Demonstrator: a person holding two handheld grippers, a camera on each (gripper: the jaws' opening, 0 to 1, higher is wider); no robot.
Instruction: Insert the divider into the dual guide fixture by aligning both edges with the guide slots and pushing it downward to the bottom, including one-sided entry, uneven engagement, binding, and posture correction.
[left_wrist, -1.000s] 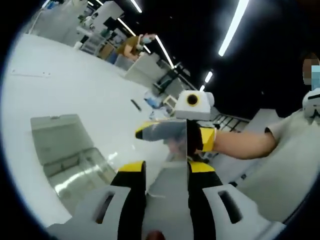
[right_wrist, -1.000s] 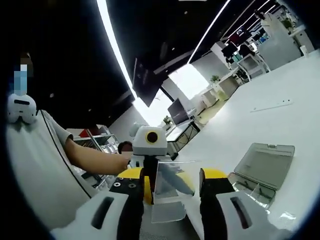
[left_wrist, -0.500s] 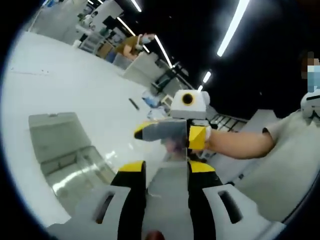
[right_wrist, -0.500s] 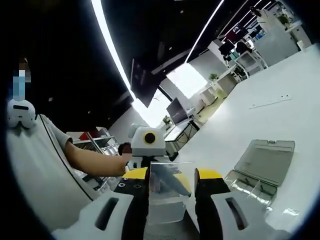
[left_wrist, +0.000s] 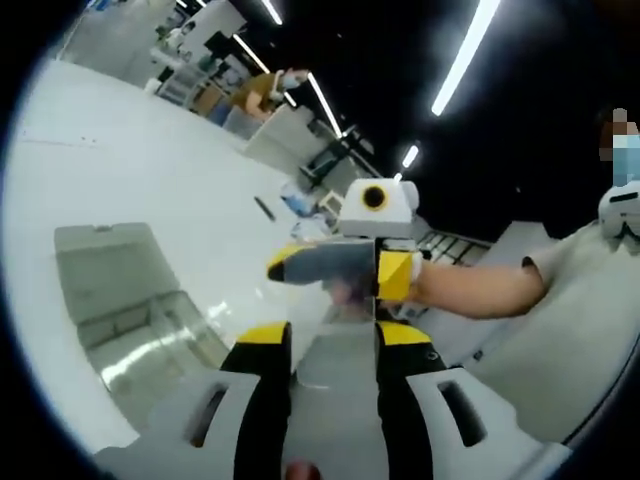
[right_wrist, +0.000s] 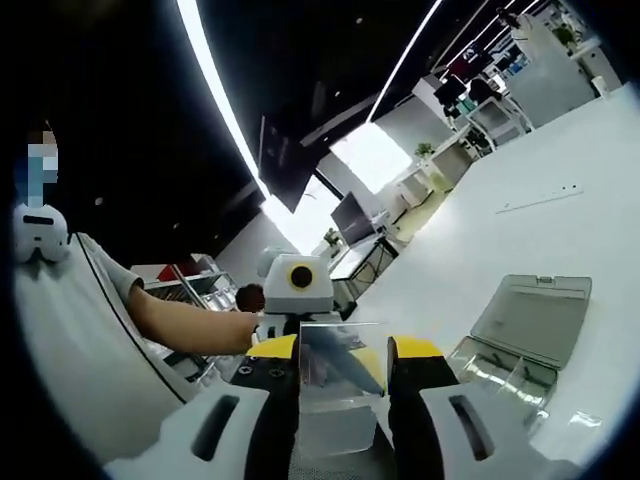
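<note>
A clear divider plate (left_wrist: 335, 372) hangs in the air between the two grippers, which face each other. My left gripper (left_wrist: 333, 332) has its yellow-tipped jaws shut on one edge of it. My right gripper (right_wrist: 343, 347) is shut on the opposite edge of the divider (right_wrist: 336, 395). In the left gripper view the right gripper (left_wrist: 345, 270) shows just beyond the plate. The clear guide fixture (left_wrist: 140, 330), an open box with a hinged lid, lies on the white table to the left. In the right gripper view the same fixture (right_wrist: 520, 335) lies at the lower right, away from the plate.
The white table (left_wrist: 150, 170) stretches wide around the fixture. A person in a grey shirt stands close, their forearm (left_wrist: 480, 290) reaching to the right gripper. Desks, shelves and another person stand far off at the table's end. A thin strip (right_wrist: 540, 198) lies on the table.
The right gripper's jaws have drawn in against the divider's edges. Both views have shifted slightly; the plate stays held in the air.
</note>
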